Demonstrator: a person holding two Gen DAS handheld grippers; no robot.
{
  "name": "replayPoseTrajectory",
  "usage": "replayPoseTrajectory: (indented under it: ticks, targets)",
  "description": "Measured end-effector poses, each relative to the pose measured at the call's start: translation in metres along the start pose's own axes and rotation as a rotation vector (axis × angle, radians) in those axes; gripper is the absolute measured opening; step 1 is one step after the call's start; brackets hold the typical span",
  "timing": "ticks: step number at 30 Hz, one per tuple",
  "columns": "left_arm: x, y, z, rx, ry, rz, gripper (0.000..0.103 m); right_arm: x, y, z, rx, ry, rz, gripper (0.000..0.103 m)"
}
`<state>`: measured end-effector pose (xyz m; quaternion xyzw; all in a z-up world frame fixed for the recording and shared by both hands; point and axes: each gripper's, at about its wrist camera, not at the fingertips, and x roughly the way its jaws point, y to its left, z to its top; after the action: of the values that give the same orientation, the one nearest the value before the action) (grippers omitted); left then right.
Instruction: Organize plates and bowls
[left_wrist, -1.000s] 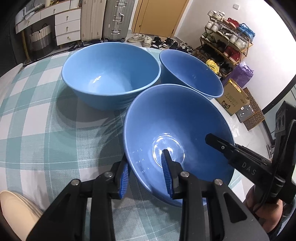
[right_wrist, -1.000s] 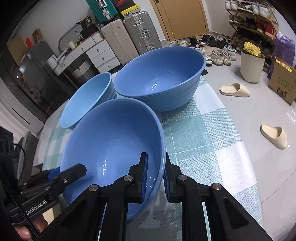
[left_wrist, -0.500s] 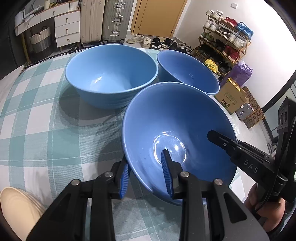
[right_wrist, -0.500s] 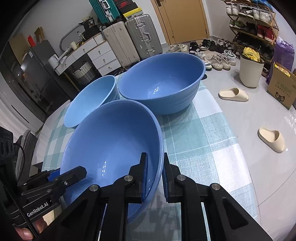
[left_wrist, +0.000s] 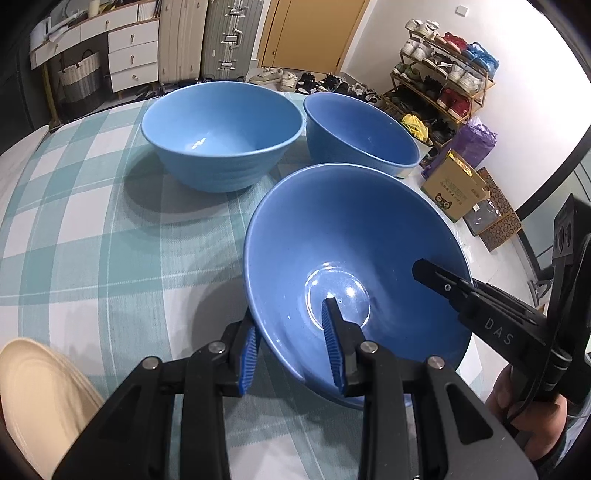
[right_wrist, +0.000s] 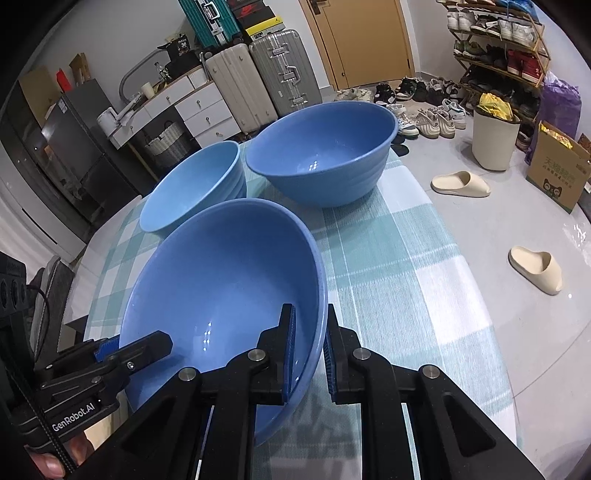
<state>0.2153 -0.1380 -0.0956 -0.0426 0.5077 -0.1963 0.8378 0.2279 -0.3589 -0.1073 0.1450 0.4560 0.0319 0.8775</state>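
Observation:
Both grippers hold one blue bowl (left_wrist: 351, 236) by opposite rims, lifted and tilted above the checked tablecloth; it also shows in the right wrist view (right_wrist: 221, 280). My left gripper (left_wrist: 291, 332) is shut on its near rim. My right gripper (right_wrist: 308, 334) is shut on the other rim and appears in the left wrist view (left_wrist: 443, 280). Two more blue bowls stand behind: a large one (left_wrist: 221, 129) (right_wrist: 325, 155) and a smaller one (left_wrist: 358, 133) (right_wrist: 192, 184), close side by side.
A cream plate (left_wrist: 33, 398) lies at the table's near left corner. The table edge (right_wrist: 461, 280) drops to the floor with slippers (right_wrist: 535, 269), a bin (right_wrist: 493, 140) and a cardboard box (left_wrist: 454, 184). Suitcases and a shoe rack stand behind.
The held bowl has moved back and to the right, away from the two standing bowls, and sits a little higher. Both grips are unchanged.

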Motion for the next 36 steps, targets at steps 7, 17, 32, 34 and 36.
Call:
replayPoseTrajectory:
  ticks: [7,17,32,34,36]
  targets:
    - [-0.024,-0.003,-0.023,0.014,-0.02,0.0,0.031,-0.019,0.005,-0.027,0.007,-0.009,0.007,0.014]
    - [-0.047,-0.006,-0.06,0.034,-0.028,0.0,0.031,-0.054,0.015,-0.076,0.008,-0.026,0.022,0.014]
    - [-0.046,-0.008,-0.099,0.044,0.013,0.012,0.031,-0.065,0.017,-0.118,-0.01,0.003,0.012,0.014]
    - [-0.044,-0.007,-0.099,0.042,0.012,0.014,0.031,-0.063,0.018,-0.118,-0.018,0.007,0.01,0.014]
    - [-0.043,-0.006,-0.098,0.038,0.012,0.015,0.031,-0.061,0.018,-0.114,-0.021,0.012,0.008,0.014]
